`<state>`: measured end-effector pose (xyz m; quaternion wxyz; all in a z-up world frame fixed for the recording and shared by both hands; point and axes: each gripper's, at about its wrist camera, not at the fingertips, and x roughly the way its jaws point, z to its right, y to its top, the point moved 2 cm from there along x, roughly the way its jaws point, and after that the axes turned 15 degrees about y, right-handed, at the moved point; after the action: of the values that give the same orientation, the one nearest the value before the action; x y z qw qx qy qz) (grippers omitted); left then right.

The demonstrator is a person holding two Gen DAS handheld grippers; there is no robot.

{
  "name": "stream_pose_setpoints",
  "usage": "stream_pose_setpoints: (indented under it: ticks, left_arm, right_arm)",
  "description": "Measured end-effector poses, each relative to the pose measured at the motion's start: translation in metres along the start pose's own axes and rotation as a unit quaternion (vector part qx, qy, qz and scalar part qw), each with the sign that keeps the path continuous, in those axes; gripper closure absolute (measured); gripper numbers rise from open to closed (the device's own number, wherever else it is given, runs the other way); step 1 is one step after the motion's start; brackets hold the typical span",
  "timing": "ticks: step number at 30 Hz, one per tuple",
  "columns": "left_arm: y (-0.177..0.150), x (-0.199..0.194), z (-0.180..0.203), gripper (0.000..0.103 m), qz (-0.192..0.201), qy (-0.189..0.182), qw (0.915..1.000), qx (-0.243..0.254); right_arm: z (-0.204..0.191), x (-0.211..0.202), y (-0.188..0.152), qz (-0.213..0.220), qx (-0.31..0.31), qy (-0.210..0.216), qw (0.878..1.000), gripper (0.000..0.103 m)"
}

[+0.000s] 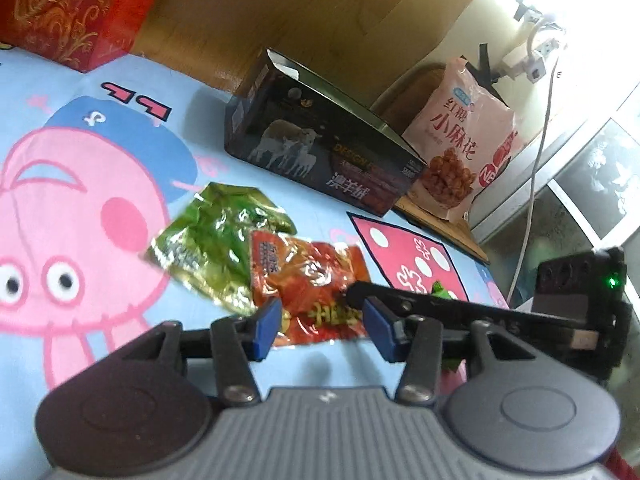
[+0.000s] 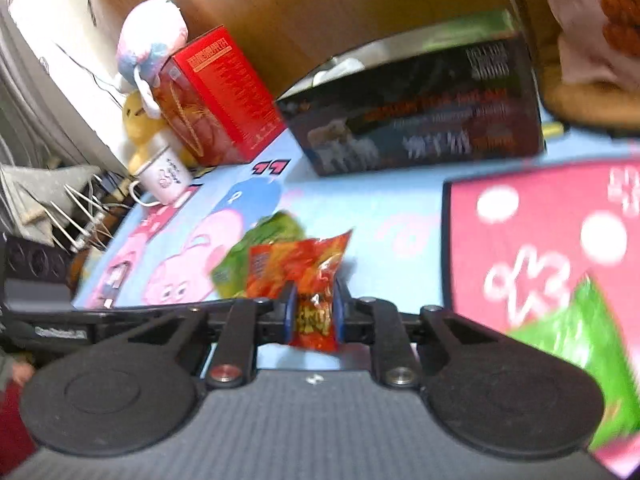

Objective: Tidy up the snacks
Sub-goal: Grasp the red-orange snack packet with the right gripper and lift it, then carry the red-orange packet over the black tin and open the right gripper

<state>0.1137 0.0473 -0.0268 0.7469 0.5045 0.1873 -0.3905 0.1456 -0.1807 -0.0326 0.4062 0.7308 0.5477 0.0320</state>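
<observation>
The right tool (image 2: 314, 312) is clamped on the near end of the red snack packet (image 2: 304, 272), its blue pads pinching the crumpled foil from both sides. The packet's long axis runs straight ahead from this tool, its far end splayed wide and pointing toward the dark box (image 2: 420, 120). Behind it and slightly left lies the green snack packet (image 2: 260, 248), partly covered by the red one.

In the left wrist view the left tool (image 1: 320, 324) stands apart with nothing gripped, the red snack packet (image 1: 308, 280) showing just beyond and between its blue fingers. Here the packet's long axis slants from far left to near right, and the right tool's black finger (image 1: 404, 304) comes in from the right onto it. The green snack packet (image 1: 218, 244) sits further ahead and left, touching the red one.

Everything rests on a light blue cartoon pig sheet (image 1: 80, 220) that looks like a bed cover, though the blur leaves that unsure; a wooden board (image 1: 280, 8) rises behind it.

Only the left view shows the pink bag of twists (image 1: 460, 140) whole, right of the dark box (image 1: 320, 148), and the white cable (image 1: 536, 160). Only the right view shows the white mug (image 2: 168, 176), the plush toy (image 2: 152, 44) above the red carton (image 2: 216, 96), and another green packet (image 2: 592, 360) near right
</observation>
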Motion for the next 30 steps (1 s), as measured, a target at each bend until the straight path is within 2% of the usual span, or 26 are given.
stream_pose_setpoints:
  ticks: [6,11,14,16,18,20,22,24,27,30]
  left_arm:
    - [-0.003,-0.004,-0.002,0.058,0.000,-0.002,0.9999,-0.012]
    - [0.005,-0.011,0.006,0.058,-0.010,-0.018,0.9997,-0.013]
    - [0.017,-0.024,-0.001,0.049,0.009,-0.026,0.9991,-0.031]
    - [0.023,-0.026,-0.003,0.026,0.013,-0.029,0.9987,-0.040]
    - [0.026,-0.021,-0.003,0.021,-0.001,-0.054,0.9970,-0.056]
    - [0.027,-0.015,0.001,0.023,-0.017,-0.095,0.9931,-0.066]
    - [0.033,-0.011,0.007,0.047,-0.020,-0.113,0.9914,-0.062]
    - [0.047,-0.009,0.016,0.062,-0.019,-0.124,0.9908,-0.051]
    - [0.081,-0.010,0.033,0.063,0.017,-0.093,0.9953,-0.019]
    - [0.120,-0.003,0.057,0.063,0.053,-0.062,0.9966,0.016]
  right_arm:
    - [-0.004,-0.004,-0.018,0.019,0.041,0.040,0.998,0.078]
    - [-0.007,-0.006,-0.018,0.050,0.068,0.047,0.995,0.086]
    - [-0.001,-0.025,-0.017,0.087,0.107,0.071,0.988,0.088]
    - [0.005,-0.040,-0.013,0.115,0.132,0.084,0.981,0.088]
    - [0.012,-0.050,-0.011,0.136,0.168,0.119,0.969,0.088]
    - [0.016,-0.055,-0.007,0.151,0.197,0.167,0.954,0.088]
    - [0.015,-0.055,-0.001,0.161,0.206,0.192,0.946,0.088]
    - [0.013,-0.051,0.010,0.163,0.205,0.200,0.944,0.088]
    - [0.009,-0.047,0.040,0.164,0.174,0.173,0.956,0.088]
    - [0.006,-0.044,0.081,0.174,0.141,0.157,0.962,0.088]
